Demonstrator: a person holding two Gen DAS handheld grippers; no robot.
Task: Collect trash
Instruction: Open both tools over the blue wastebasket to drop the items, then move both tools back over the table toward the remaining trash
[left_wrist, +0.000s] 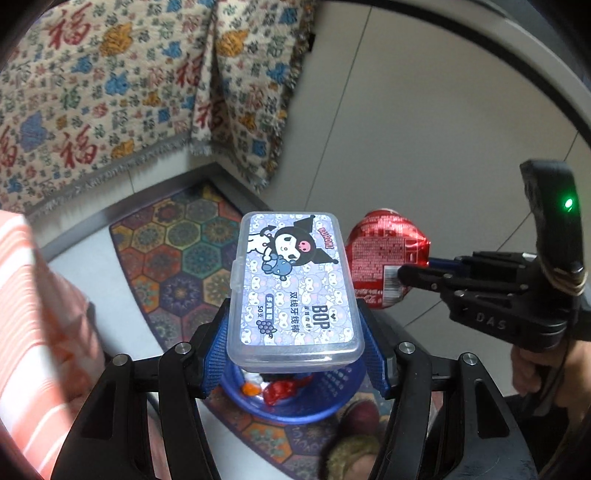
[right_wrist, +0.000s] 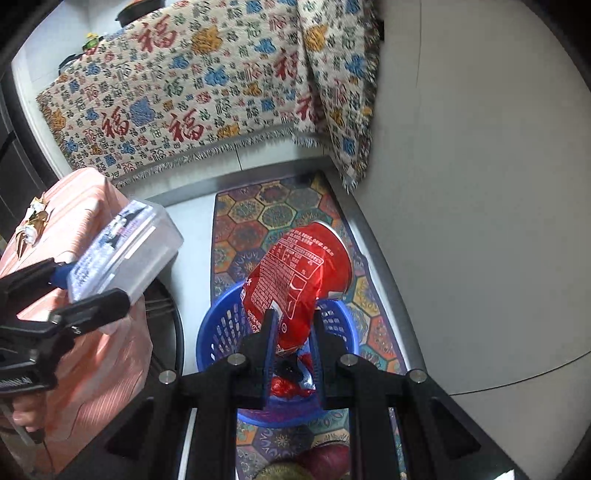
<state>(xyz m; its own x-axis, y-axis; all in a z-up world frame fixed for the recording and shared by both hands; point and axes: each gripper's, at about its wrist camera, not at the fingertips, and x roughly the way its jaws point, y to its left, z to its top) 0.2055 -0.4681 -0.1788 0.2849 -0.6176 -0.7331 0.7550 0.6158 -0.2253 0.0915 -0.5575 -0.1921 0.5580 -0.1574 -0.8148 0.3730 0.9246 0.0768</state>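
Presently: your left tongs (left_wrist: 295, 332) grip a clear floss-pick box (left_wrist: 293, 284); your right tongs (right_wrist: 291, 332) pinch a crushed red can (right_wrist: 299, 280). Both hang above the blue basket (right_wrist: 221, 332), which already holds wrappers. Centre each over the rim, lower, then release.

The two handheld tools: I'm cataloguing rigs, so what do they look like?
Both are matte black linkage frames with silver pivot bolts and blue textured finger pads. The right tool has pale "DAS" lettering on its body, a black module with a green light and a thin cord. The left tool matches it.
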